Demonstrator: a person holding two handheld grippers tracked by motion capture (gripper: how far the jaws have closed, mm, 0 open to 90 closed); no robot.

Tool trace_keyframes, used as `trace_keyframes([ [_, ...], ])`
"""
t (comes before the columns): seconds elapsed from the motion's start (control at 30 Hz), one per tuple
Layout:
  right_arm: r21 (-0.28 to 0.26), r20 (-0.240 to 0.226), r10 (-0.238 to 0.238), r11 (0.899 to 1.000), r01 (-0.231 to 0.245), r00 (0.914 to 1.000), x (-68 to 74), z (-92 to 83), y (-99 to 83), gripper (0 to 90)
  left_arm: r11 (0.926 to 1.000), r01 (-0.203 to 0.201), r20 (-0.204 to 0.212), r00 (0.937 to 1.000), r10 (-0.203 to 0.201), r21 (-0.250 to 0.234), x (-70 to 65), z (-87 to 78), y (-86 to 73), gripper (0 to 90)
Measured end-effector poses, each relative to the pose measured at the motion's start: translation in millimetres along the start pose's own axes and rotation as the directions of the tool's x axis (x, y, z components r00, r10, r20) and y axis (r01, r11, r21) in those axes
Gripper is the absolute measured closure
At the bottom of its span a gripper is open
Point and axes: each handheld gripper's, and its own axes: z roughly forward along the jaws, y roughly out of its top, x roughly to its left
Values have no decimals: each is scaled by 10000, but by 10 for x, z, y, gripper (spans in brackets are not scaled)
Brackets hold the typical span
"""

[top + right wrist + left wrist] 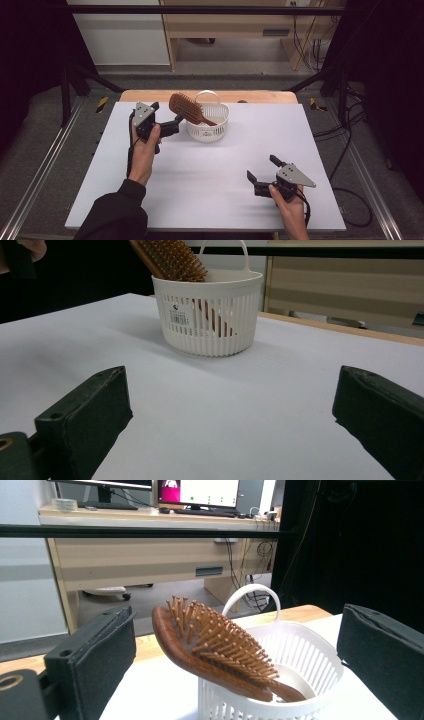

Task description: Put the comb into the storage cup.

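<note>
1. Basket (pixel 208 125): white slatted plastic with a hoop handle, standing upright on the white table (pixel 210 200), toward the far edge and left of centre.
2. Hairbrush (pixel 186 108): brown wood, handle end down inside the basket, bristled head leaning out over the basket's left rim, tilted up and to the left. Bristles face up and toward the basket's middle in the left gripper view.
3. Left gripper (pixel 167 116): held in the person's left hand (pixel 144 152), just left of the basket, at the brush head. Jaws spread wide, nothing between the pads. From the high view I cannot tell if a jaw tip touches the brush; in the left gripper view the brush (pixel 215 650) sits between the two jaws with clear gaps on both sides.
4. Right gripper (pixel 263 171): in the person's right hand (pixel 292 210), near the front right of the table, well apart from the basket. Jaws wide, empty, low over the table, pointed toward the basket (pixel 209 312).
5. Right gripper view: basket has a small label with a barcode on its wall; brush head (pixel 170 259) pokes above the rim at upper left.
6. Dark sleeve (pixel 117 212) on the left forearm, bottom left.
7. Background: wooden desk (pixel 150 555) and monitors (pixel 197 491) behind the table, cables (pixel 345 150) on the floor at right.
</note>
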Motion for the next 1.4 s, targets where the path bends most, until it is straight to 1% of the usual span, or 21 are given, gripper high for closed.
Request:
trace_keyframes([
  [0.17,7,-21,2,10000,-2,10000,3,2,-1,23,10000,-4,58,10000,4,-51,0,-103,-62,24],
  [0.4,52,-13,-28,10000,28,10000,3,5,-4,22,9998,-180,130,9998,180,17,7,-250,-168,23],
  [0.47,67,-2,-78,9999,78,10000,6,6,-4,24,9999,-162,112,9998,162,-21,20,-293,-193,22],
  [0.57,91,-26,24,10000,-23,10000,1,13,-8,29,9999,-120,71,9999,120,-46,54,-371,-224,23],
  [0.6,91,-26,24,10000,-23,10000,1,13,-8,29,9999,-120,71,9999,120,-46,54,-371,-224,23],
  [0.67,59,-66,196,9998,-195,9998,-3,9,-2,30,9998,89,77,9999,-87,-178,126,-462,-224,22],
  [0.7,30,-40,264,9996,-264,9996,-13,7,3,31,9993,326,149,9994,-323,-155,168,-489,-222,21],
  [0.73,-8,4,401,9992,-401,9992,-32,5,13,36,9990,440,150,9989,-438,-108,193,-503,-214,20],
  [0.8,-83,106,410,9991,-409,9991,-59,-3,39,41,9984,476,38,9989,-475,-289,261,-567,-191,21],
  [0.87,-121,170,428,9990,-426,9989,-77,-11,58,41,9971,680,-46,9977,-682,-356,335,-617,-161,21],
  [0.93,-156,234,348,9993,-344,9991,-92,-15,81,41,9976,540,-265,9981,-552,-431,396,-677,-145,22],
  [0.97,-140,269,327,9994,-323,9991,-97,-19,86,41,9982,453,-405,9981,-469,-393,430,-715,-145,23],
  [1.07,-172,310,309,9994,-303,9990,-104,-33,94,41,9992,256,-636,9976,-275,-313,480,-814,-164,24],
  [1.17,-87,324,188,9998,-185,9993,-91,-29,99,41,9993,173,-730,9971,-197,-330,504,-908,-194,24],
  [1.2,-60,321,136,9999,-134,9994,-87,-33,103,40,9993,173,-730,9971,-197,-330,504,-908,-194,24],
  [1.23,-33,344,70,10000,-69,9994,-86,-36,107,40,9993,180,-729,9971,-204,-334,514,-976,-218,24],
  [1.3,-38,356,88,10000,-86,9993,-88,-38,112,37,9995,143,-752,9970,-165,-297,523,-1047,-233,24],
  [1.4,-85,416,-24,10000,27,9991,-84,-39,121,39,9994,-4,-762,9971,-22,-343,537,-1140,-227,23],
])
